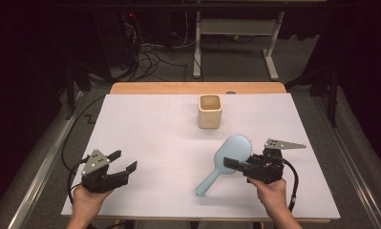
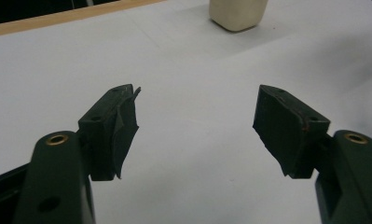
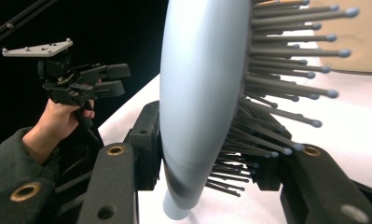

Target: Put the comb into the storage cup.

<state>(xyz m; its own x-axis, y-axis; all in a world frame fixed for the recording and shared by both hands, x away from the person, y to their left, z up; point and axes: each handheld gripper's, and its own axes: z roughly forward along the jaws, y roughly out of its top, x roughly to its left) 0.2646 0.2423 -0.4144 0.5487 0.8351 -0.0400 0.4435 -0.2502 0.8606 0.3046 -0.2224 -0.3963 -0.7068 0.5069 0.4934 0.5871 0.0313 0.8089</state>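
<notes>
Light blue plastic hairbrush (image 1: 226, 160) is the thing being handled, and it's clamped in the right gripper (image 1: 232, 163). From the high view the brush sits on the right half of the white table (image 1: 154, 133), its round head up toward the far side and its handle slanting down to the near left, the tip resting on or just above the surface, can't tell which. The right gripper view is pretty clear about the grip: 1 black jaw presses on the smooth back of the brush head, the other sits in among the bristles (image 3: 286, 84), so the jaws are closed tight around the head near where it narrows to the handle.

Left gripper (image 1: 122, 161) is off on its own at the near left of the table, well apart from the brush, held in the person's left hand (image 1: 88, 198). Its 2 jaws stand wide with bare table between them.

Beige square cup (image 1: 210, 110) stands upright toward the far middle of the table, apart from both grippers, a little beyond the brush head.
</notes>
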